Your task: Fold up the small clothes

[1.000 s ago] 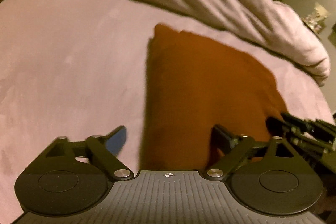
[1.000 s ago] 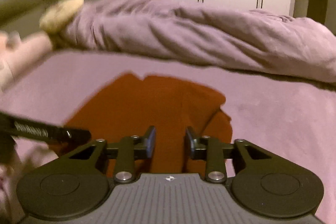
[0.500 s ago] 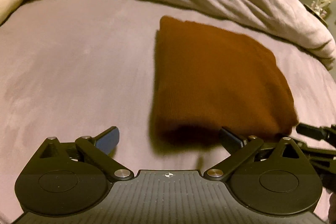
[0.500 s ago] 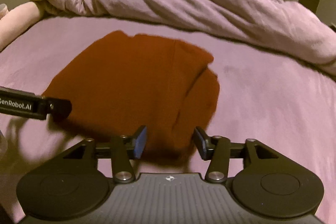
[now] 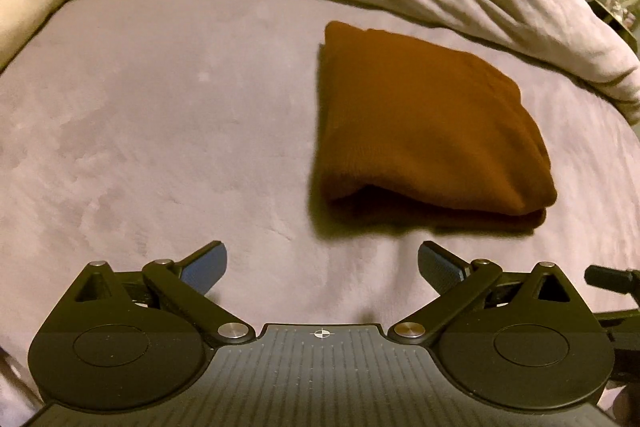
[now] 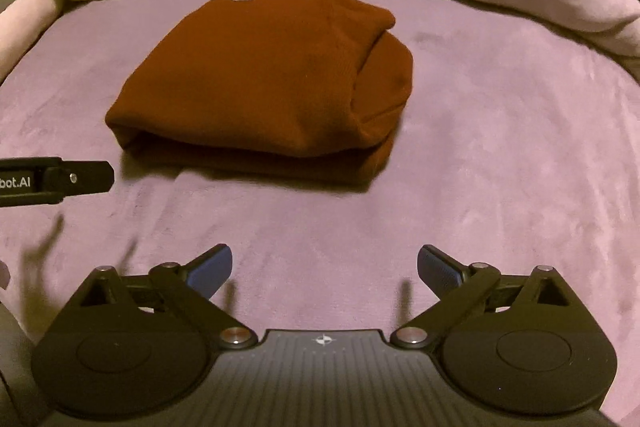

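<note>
Purple bedsheet [image 6: 500, 155] now carries the folded rust garment [image 6: 260, 79] alone, both grippers [image 5: 320, 267] [image 6: 324, 271] just spread wide, empty, fold apparently done

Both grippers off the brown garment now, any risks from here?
1. The folded brown garment looks bulky; its top layer bulges at the right end and may spring open now that the open right gripper, jaws just opened, has let go.
2. The open left gripper sits close to the near edge; a careless move could snag it.
</note>
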`<state>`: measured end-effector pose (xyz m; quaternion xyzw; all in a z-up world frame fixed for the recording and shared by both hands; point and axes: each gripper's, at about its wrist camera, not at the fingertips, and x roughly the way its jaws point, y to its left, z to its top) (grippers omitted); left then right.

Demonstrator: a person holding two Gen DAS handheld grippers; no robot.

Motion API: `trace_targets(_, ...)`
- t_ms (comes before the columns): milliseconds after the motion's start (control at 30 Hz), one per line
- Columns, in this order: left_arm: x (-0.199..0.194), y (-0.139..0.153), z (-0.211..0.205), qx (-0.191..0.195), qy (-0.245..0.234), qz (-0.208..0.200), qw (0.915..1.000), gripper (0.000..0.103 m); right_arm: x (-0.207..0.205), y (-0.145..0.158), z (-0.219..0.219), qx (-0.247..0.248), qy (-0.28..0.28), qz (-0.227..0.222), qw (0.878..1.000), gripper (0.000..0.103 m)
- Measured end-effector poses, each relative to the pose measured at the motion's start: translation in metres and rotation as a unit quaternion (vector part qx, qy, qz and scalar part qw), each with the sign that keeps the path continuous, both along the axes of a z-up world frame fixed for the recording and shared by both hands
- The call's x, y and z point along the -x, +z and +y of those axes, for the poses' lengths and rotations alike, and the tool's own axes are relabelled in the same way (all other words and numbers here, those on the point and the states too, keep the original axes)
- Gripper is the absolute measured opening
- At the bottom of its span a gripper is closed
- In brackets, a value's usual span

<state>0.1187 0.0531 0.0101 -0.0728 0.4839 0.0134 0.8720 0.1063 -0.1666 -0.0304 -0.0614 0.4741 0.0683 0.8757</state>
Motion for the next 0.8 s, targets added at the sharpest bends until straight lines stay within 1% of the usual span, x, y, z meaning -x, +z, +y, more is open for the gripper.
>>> trace_targets(100, 0.003, 0.002, -0.002, -0.006, -0.001, 0.002, 1.0, 0.103, 0.001, 0.004, 0.002, 0.008, -0.011, 0.004, 1.0, 0.099)
trace_targets(300, 0.009, 0.003, -0.007, -0.017, -0.008, 0.007, 0.9998, 0.103, 0.005, 0.013, 0.003, -0.011, -0.017, 0.004, 1.0, 0.099)
trace_targets(500, 0.01, 0.001, -0.006, -0.012, -0.007, 0.013, 0.9998, 0.103, 0.006, 0.019, 0.005, -0.01, -0.029, 0.002, 1.0, 0.099)
trace_targets(800, 0.012, 0.001, -0.008, -0.004, -0.012, 0.017, 0.9998, 0.103, 0.004, 0.024, 0.007, -0.005, -0.034, -0.005, 0.999, 0.099)
